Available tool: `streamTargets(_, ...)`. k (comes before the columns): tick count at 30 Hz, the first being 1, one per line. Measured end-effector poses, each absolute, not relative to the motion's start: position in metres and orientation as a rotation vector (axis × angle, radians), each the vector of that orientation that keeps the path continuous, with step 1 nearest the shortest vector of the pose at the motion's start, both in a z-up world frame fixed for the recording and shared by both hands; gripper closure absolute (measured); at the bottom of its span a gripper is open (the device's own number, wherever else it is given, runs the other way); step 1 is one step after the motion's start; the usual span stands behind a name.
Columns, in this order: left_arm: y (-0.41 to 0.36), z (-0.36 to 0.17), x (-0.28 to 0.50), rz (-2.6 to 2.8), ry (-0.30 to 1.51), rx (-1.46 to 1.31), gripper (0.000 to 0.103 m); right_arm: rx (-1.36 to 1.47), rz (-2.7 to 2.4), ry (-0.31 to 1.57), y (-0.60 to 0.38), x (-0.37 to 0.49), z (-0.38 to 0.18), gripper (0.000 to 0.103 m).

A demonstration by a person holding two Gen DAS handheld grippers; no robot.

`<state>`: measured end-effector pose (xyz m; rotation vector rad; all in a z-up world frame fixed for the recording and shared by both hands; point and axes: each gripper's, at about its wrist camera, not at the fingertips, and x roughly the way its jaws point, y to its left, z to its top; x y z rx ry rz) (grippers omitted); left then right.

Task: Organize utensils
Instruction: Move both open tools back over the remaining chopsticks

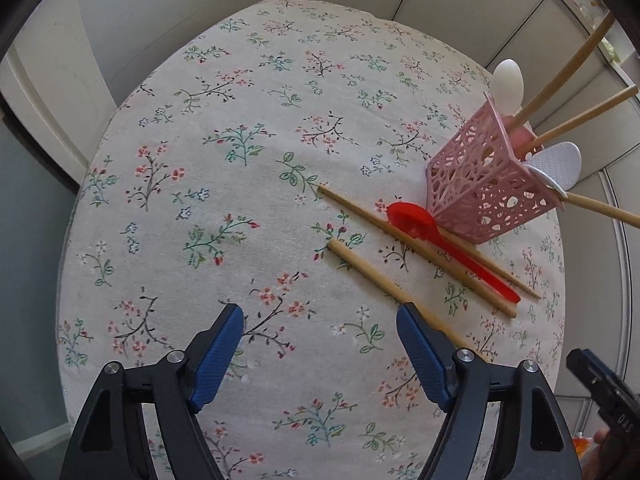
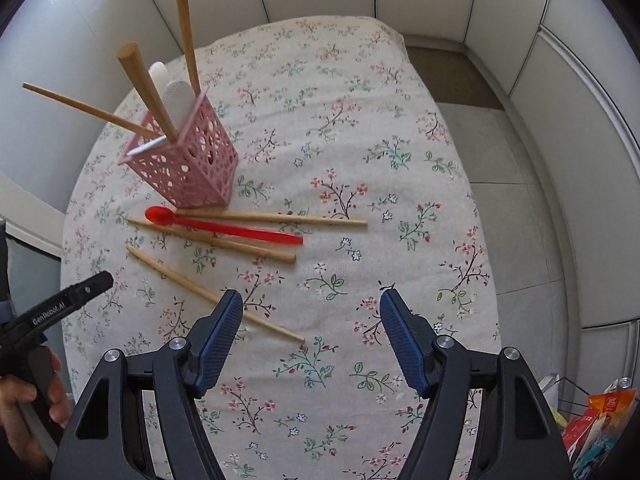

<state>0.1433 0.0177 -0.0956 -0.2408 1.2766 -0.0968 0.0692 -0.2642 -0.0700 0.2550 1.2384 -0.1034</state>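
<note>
Nearest chopstick end hidden behind left tongs finger.

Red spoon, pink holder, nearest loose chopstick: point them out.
red spoon (image 2: pixel 160 214), right wrist view, on its bowl.
pink holder (image 2: pixel 192 168), right wrist view, on its lattice wall.
nearest loose chopstick (image 1: pixel 360 264), left wrist view, on its shaft.

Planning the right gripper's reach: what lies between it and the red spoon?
In the right wrist view, two chopsticks lie on the tablecloth between the right gripper and red spoon.
</note>
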Motion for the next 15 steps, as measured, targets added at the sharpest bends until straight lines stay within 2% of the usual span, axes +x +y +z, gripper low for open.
streamTargets(2,0.011,-0.100,0.149,-0.095,1.272,-0.254,0.037,0.262,-0.116,1.260,-0.266,0.072,-0.076,0.029)
streamTargets(4,0.005,-0.105,0.154,-0.084,1.271,-0.261,0.051,0.255,-0.121,1.273,-0.267,0.074,-0.080,0.029)
streamTargets(7,-0.003,-0.115,0.163,-0.079,1.284,-0.265,0.064,0.258,-0.127,1.282,-0.270,0.077,-0.085,0.029)
streamTargets(15,-0.027,-0.122,0.176,-0.025,1.261,-0.192,0.079,0.274,-0.152,1.310,-0.283,0.079,-0.098,0.029)
